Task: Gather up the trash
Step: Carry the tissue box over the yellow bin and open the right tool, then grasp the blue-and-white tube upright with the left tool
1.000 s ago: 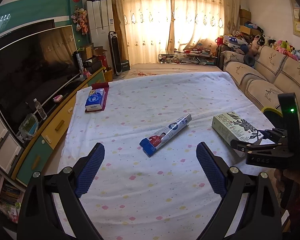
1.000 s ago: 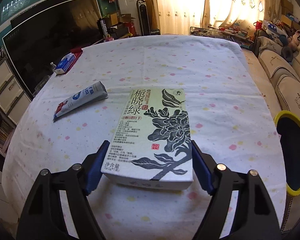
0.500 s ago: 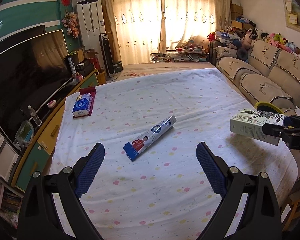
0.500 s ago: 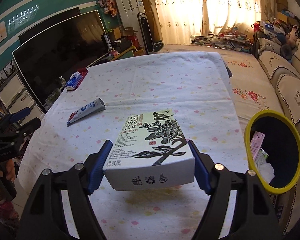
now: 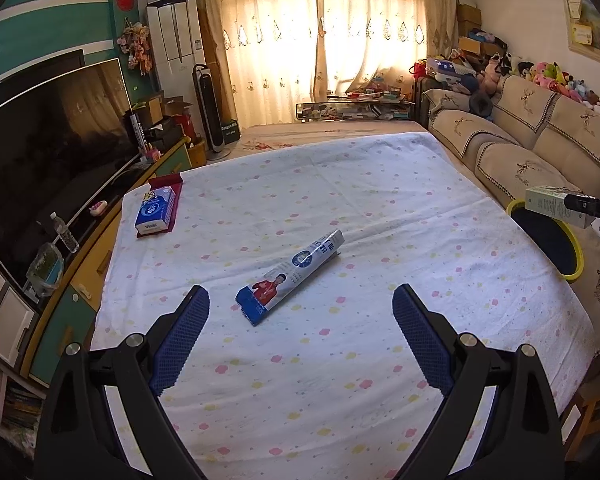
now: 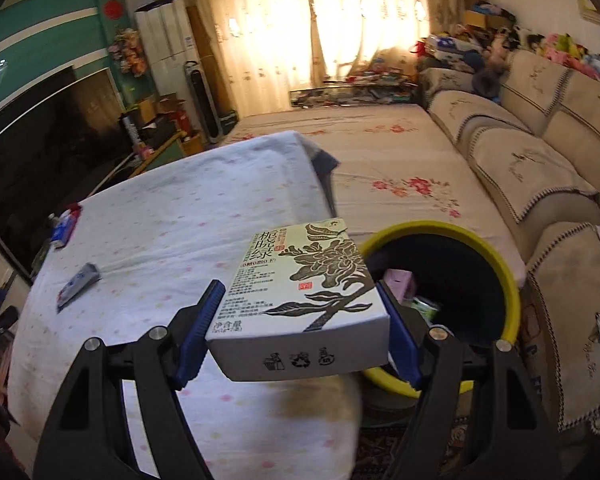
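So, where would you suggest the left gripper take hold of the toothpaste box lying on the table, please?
Probably mid-length across its narrow width: the toothpaste box lies flat and diagonal, so the open left gripper should descend from above, turned so its fingers straddle the long sides.

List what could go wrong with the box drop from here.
1. The green tea box is clamped in the right gripper near its close end only, so it may tip or slip early.
2. It hangs partly over the table edge, not fully over the yellow-rimmed bin; released now, it might strike the rim and land outside.
3. The bin already holds trash, so the box may settle crookedly.
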Demonstrator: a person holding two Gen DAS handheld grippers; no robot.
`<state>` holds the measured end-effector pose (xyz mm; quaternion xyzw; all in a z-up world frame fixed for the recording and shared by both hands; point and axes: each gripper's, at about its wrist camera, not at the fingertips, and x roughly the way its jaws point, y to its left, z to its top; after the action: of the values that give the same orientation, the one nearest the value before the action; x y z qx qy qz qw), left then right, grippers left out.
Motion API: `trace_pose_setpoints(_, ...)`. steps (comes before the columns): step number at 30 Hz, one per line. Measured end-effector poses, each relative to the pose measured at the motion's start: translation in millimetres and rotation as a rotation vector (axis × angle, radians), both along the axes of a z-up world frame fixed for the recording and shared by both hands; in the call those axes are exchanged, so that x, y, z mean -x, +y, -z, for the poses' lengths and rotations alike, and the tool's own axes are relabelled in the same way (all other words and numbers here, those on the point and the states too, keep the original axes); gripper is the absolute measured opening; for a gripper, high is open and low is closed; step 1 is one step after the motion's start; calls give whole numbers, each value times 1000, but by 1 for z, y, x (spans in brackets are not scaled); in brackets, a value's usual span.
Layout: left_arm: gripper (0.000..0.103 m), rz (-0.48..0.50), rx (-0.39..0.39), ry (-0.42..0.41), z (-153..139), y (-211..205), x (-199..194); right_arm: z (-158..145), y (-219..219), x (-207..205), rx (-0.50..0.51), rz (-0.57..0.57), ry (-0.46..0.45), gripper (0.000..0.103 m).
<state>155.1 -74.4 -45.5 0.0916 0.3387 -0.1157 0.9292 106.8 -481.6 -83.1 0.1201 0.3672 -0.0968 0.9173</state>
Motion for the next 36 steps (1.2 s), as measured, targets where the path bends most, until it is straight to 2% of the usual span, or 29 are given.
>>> trace_pose_setpoints(5, 92, 4, 1, 7, 2, -3, -3, 42, -51, -15, 1, 131, 93, 71)
trace_pose_setpoints(11, 92, 15, 1, 40, 11, -8, -16, 90, -72, -37, -3, 192, 185, 72)
trace_pose_setpoints(19, 92, 51, -45, 84, 29, -13, -52, 81, -62, -35, 8, 190, 135, 79)
trace_pose_setpoints(24, 92, 86, -51, 112, 44, -16, -83, 73, -57, -33, 17, 181, 122, 80)
trace_pose_setpoints(33, 91, 158, -87, 164, 69, -19, -123, 76, -53, -37, 8, 166, 143, 80)
trace_pose_setpoints(36, 85, 192, -95, 188, 77, -21, -130, 77, -50, -39, 8, 159, 145, 80)
